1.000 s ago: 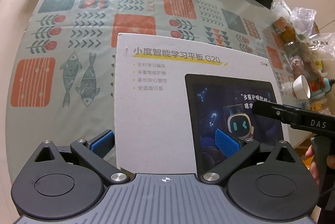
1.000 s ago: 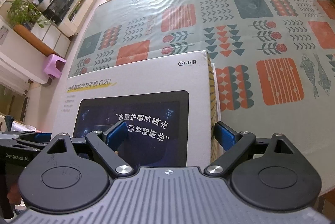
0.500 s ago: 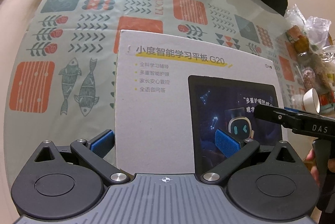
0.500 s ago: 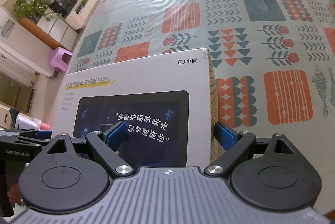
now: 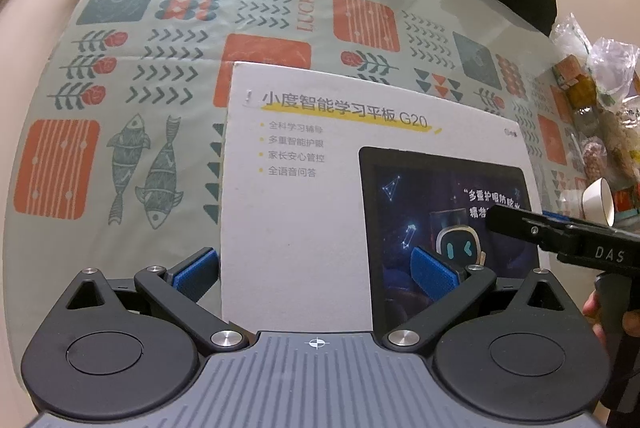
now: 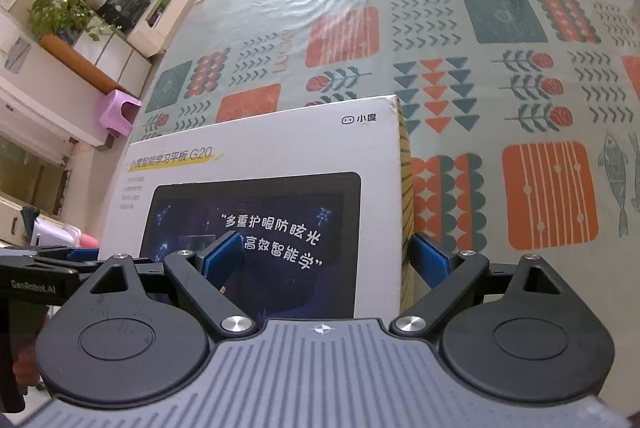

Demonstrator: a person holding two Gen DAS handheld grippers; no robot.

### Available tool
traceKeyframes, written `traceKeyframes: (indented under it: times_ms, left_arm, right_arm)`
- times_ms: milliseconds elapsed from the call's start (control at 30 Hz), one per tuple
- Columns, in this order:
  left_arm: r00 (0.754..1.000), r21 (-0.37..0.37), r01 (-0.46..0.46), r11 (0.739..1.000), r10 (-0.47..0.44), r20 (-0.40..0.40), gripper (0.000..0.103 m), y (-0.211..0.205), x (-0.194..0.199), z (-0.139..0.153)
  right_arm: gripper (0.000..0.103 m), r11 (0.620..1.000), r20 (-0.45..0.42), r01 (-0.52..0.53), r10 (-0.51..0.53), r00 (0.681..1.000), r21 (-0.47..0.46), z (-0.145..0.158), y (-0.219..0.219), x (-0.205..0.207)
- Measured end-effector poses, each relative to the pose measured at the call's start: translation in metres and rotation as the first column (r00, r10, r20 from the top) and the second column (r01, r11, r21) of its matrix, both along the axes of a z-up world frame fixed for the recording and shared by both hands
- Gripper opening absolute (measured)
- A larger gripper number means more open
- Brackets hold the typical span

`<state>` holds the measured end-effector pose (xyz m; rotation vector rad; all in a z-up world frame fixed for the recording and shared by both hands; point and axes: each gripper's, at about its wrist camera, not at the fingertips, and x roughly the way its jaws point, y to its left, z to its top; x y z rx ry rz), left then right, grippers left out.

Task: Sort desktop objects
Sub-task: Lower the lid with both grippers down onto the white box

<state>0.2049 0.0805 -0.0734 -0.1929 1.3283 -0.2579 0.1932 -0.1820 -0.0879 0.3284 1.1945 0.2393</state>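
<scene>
Item: white tablet box (image 5: 304,211), flat cardboard, matte, square-cornered, printed with a dark screen picture and yellow-underlined lettering. It is sitting at the near edge of the table (image 5: 120,75), on a smooth, glossy cloth patterned with fish, flowers and orange blocks.

My left tongs (image 5: 316,270) are standing spread, one blue ribbed pad off the box's left edge, the other over its printed face — not pinching. My right tongs (image 6: 330,260) are likewise spread astride the box's right edge.

Change over the last second: both views are shifting slightly, the tongs' spread unchanged. I am judging the box not yet gripped — sorting is barely begun.

Also: clutter of plastic bags (image 5: 600,67) at far right.
</scene>
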Motion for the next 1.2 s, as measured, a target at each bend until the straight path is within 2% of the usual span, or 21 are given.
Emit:
traceKeyframes:
  times_ms: [433,867,1200]
  left_arm:
    - [0.999,0.022,0.024,0.999,-0.023,-0.033,0.103,-0.002,0.0,-0.02]
    - [0.995,0.054,0.035,0.998,-0.029,-0.098,0.103,-0.007,0.009,-0.06]
    - [0.993,0.057,0.035,0.998,-0.028,-0.114,0.103,-0.008,0.01,-0.067]
  right_arm:
    - [0.103,1.0,-0.019,-0.006,0.005,1.0,-0.013,-0.016,0.003,-0.005]
    - [0.103,0.999,-0.094,-0.023,0.019,0.995,-0.047,-0.056,0.009,0.007]
    - [0.103,0.997,-0.107,-0.057,0.052,0.993,-0.053,-0.061,0.012,0.011]
